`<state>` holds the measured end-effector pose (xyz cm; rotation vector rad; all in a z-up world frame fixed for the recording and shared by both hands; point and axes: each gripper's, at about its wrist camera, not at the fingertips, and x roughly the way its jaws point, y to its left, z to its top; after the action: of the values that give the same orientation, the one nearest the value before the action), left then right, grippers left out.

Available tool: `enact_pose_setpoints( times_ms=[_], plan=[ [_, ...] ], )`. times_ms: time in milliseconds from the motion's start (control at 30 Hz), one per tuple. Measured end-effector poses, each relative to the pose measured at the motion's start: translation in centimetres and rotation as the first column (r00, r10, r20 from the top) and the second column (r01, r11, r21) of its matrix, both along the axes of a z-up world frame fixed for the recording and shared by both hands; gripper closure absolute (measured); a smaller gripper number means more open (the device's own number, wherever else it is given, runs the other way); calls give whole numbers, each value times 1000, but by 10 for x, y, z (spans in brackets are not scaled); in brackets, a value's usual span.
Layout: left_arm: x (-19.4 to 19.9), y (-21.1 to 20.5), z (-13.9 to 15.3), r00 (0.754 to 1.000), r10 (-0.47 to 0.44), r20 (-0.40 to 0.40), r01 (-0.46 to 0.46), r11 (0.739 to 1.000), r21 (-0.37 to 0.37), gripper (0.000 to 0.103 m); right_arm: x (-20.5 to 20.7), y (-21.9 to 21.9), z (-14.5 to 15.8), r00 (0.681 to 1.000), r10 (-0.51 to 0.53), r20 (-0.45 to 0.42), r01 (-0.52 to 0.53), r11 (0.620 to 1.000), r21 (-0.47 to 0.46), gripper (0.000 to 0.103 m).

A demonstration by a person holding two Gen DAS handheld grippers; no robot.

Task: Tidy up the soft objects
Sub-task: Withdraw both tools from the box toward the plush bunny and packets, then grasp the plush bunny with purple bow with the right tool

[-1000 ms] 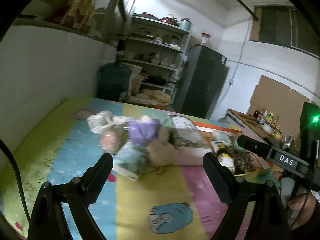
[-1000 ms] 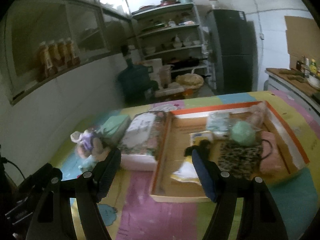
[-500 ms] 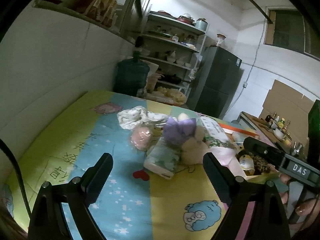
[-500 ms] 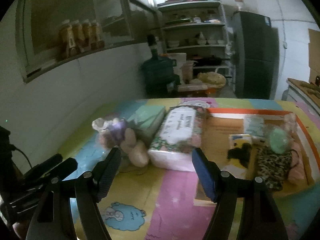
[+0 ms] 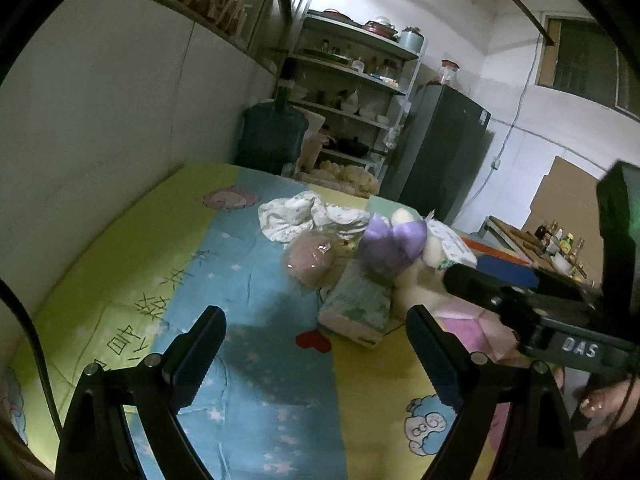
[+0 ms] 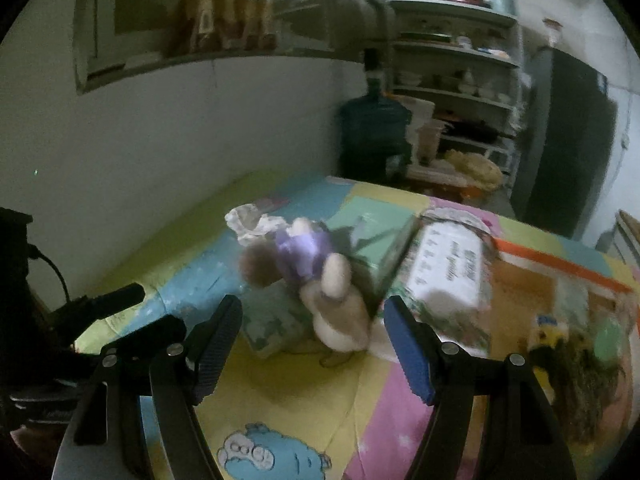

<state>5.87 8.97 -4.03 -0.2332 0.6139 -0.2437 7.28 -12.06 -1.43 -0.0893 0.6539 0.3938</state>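
A plush toy in a purple dress (image 5: 394,246) (image 6: 320,276) lies in a heap of soft things on the colourful mat. Beside it are a pink bundle (image 5: 308,258), a patterned white cloth (image 5: 304,214), a small tissue pack (image 5: 356,306) (image 6: 276,326), a green pack (image 6: 376,236) and a large floral tissue pack (image 6: 448,268). My left gripper (image 5: 316,354) is open and empty above the blue part of the mat, short of the heap. My right gripper (image 6: 314,344) is open and empty, close in front of the plush toy; its body shows in the left wrist view (image 5: 540,316).
An orange-rimmed tray (image 6: 560,264) at the right holds a leopard-print cloth (image 6: 580,380), a green ball (image 6: 610,340) and other items. A white wall (image 5: 100,120) runs along the left. A water jug (image 6: 372,136), shelves (image 5: 352,80) and a dark fridge (image 5: 436,148) stand behind the mat.
Both grippers swung left, away from the tray and toward the heap. The right gripper has come close to the plush toy. Both stay open.
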Motion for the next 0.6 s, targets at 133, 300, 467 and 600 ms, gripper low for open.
enact_pose_setpoints(
  times_ms=[133, 300, 467, 600],
  plan=[
    [5, 3, -6, 1000, -10, -16, 10, 1000, -1, 12, 16, 9, -7, 1000, 20, -17, -21, 999, -41, 28],
    [11, 7, -12, 999, -13, -31, 13, 1000, -7, 12, 29, 17, -14, 999, 34, -30, -36, 998, -60, 28],
    [16, 10, -15, 999, -20, -40, 19, 1000, -17, 12, 37, 23, -20, 998, 47, -47, -50, 997, -65, 28],
    [19, 11, -18, 998, -26, -50, 25, 999, -24, 12, 43, 24, -26, 997, 51, -56, -55, 996, -75, 28]
  ],
)
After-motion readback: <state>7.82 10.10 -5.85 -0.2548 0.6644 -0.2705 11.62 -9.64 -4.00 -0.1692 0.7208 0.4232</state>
